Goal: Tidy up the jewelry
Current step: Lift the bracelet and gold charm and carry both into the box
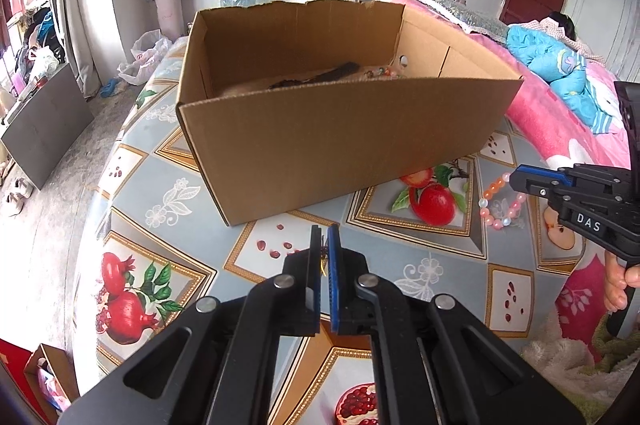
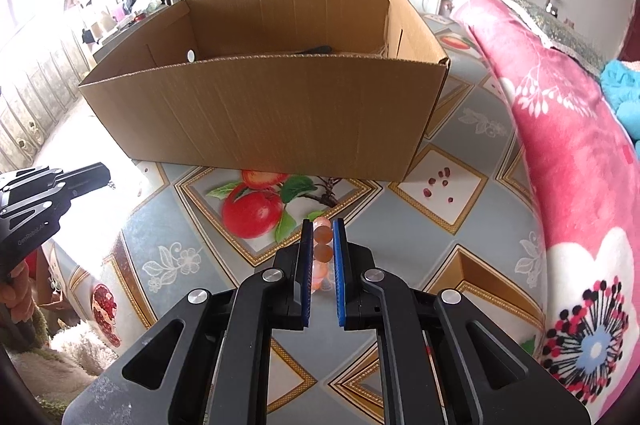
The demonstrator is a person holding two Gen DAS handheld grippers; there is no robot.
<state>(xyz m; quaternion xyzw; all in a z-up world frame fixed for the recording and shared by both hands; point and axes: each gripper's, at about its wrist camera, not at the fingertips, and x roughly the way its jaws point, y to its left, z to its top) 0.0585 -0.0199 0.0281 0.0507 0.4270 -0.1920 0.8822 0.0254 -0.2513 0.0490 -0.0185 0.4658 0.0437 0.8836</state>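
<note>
A: Beads, peach and orange, translucent — bead bracelet clamped between the pads of the right tool, clear of the table. Left wrist view shows the loop hanging below the tool tips, over the apple print.

B: Long axis?

A: Held stretch of the strand runs along the fingers, pointing ahead toward the cardboard box. The rest droops in a loose loop.

B: Left side?

A: Left tool pressed together on a small dark item with a yellowish thread. Too small to name. It sits near the pad tips, and I cannot tell which way it points.

B: Box?

A: Open top, torn far rim, standing on the table just beyond both tools. Some beads and a dark flat object lie on its floor at the far side. Pink blanket lies to the right of the table.

B: Risks from here?

A: My read: round beads are pinched on only a few points, so a jolt could roll them out of the pads. The dangling loop could catch the near wall of the box if carried low. The left item is barely gripped and may slip unseen
</note>
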